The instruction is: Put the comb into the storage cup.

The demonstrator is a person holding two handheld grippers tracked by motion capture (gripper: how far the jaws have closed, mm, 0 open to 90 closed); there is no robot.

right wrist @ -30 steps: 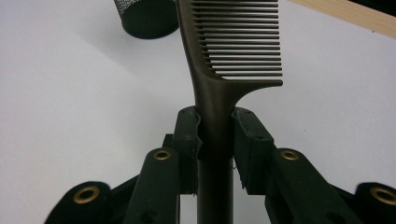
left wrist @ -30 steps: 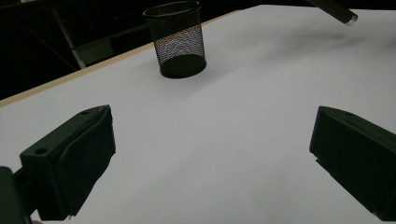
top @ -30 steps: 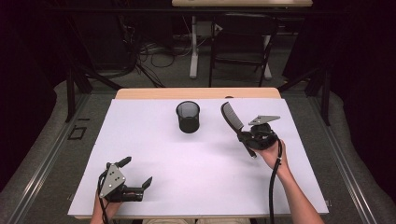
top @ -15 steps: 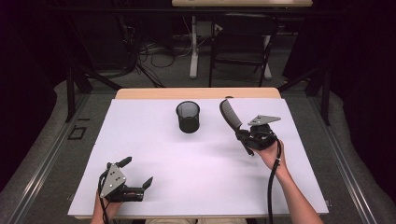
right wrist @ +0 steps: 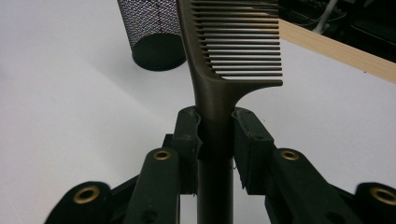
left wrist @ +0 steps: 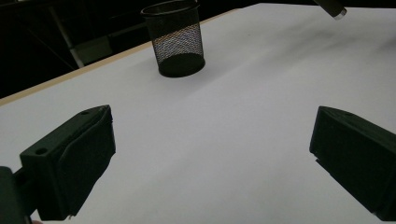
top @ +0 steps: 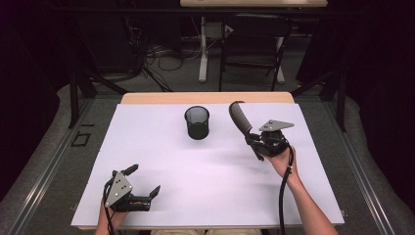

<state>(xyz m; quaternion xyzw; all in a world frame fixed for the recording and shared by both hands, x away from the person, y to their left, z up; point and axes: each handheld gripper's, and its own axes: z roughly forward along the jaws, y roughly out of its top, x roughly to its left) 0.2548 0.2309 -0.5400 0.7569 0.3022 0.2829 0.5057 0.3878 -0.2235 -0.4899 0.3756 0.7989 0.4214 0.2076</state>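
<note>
Right gripper view: comb (right wrist: 219,70) handle clamped between right gripper (right wrist: 217,135) jaws (teeth above); left gripper (left wrist: 210,154) jaws wide, empty

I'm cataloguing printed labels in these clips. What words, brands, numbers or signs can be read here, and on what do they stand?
None: no readable text in any view.
The comb held in the right gripper is plain brown, unmarked.
The black mesh cup bears no label.
The grey plate on the left gripper has holes, no lettering.
The white table cover is blank.
</note>
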